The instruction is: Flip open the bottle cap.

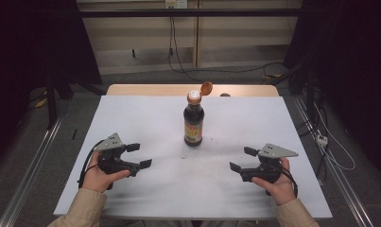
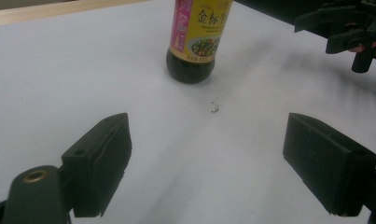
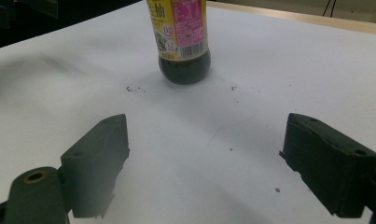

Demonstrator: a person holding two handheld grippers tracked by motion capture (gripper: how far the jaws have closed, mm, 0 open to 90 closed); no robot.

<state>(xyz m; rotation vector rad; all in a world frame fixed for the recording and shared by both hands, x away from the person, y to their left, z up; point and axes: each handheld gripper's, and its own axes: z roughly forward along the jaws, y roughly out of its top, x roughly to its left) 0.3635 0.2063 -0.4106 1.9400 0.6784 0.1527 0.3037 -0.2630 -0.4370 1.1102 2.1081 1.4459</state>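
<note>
A dark soy sauce bottle (image 1: 194, 120) with a yellow and pink label stands upright at the middle of the white table (image 1: 131, 113). Its orange flip cap (image 1: 206, 87) is hinged open above the neck. My left gripper (image 1: 139, 155) rests low at the bottle's left front, open, nothing between its jaws. My right gripper (image 1: 243, 159) sits at the right front, open and empty too. In the left gripper view the bottle (image 2: 197, 39) is ahead, beyond the wide jaws (image 2: 206, 161), with the other gripper (image 2: 344, 28) at the top right. The right gripper view shows the bottle (image 3: 182, 39) ahead of its gripper (image 3: 206, 163).
Small dark specks (image 2: 215, 108) lie on the sheet in front of the bottle. A wooden table edge (image 1: 150, 89) runs behind the white sheet. Cables (image 1: 330, 146) and a power strip (image 1: 322, 139) lie on the floor at the right.
</note>
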